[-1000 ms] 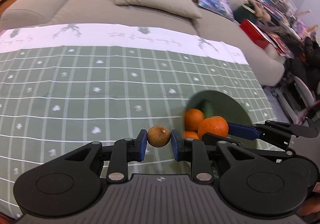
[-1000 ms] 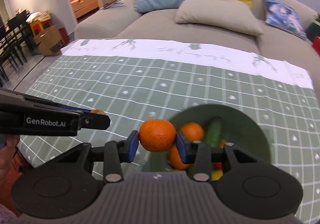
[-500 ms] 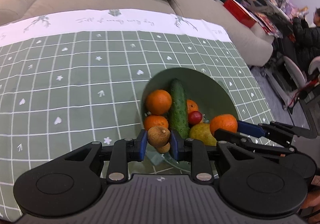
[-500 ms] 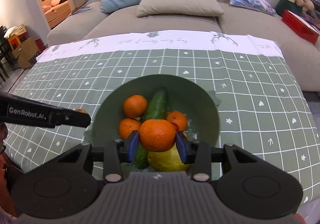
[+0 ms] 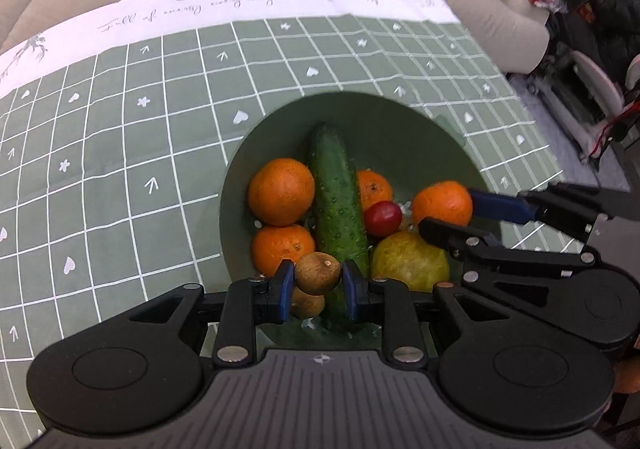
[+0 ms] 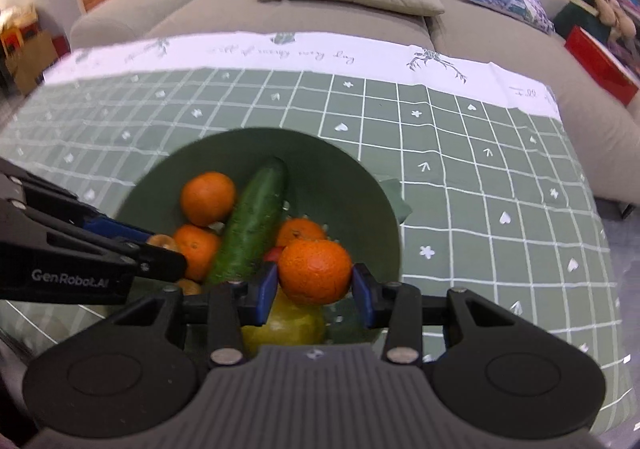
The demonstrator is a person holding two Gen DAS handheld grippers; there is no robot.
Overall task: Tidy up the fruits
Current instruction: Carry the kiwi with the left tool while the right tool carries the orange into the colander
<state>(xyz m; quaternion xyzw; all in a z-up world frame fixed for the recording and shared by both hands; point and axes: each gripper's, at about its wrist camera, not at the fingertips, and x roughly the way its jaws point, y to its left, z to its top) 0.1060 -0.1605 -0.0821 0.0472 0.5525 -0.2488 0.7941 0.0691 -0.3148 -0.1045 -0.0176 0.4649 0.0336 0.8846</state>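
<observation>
A green bowl (image 5: pixel 448 153) on the checked tablecloth holds several mandarins, a cucumber (image 5: pixel 336 201), a red cherry tomato (image 5: pixel 382 217), a yellow lemon (image 5: pixel 408 261) and a small brown fruit. My left gripper (image 5: pixel 318 281) is shut on a small brown round fruit (image 5: pixel 317 273) above the bowl's near edge. My right gripper (image 6: pixel 314 287) is shut on an orange mandarin (image 6: pixel 315 271) over the bowl (image 6: pixel 360 185), above the lemon (image 6: pixel 288 323). The right gripper also shows in the left wrist view (image 5: pixel 444 215), the left one in the right wrist view (image 6: pixel 160 249).
The green checked tablecloth (image 6: pixel 480 177) covers the table, with a white printed band at the far edge. A beige sofa (image 6: pixel 344 9) with cushions stands behind. A red box (image 6: pixel 600 61) and clutter lie at the right.
Both grippers have moved closer over the bowl with their fruits still held. The bowl now fills more of both views.
</observation>
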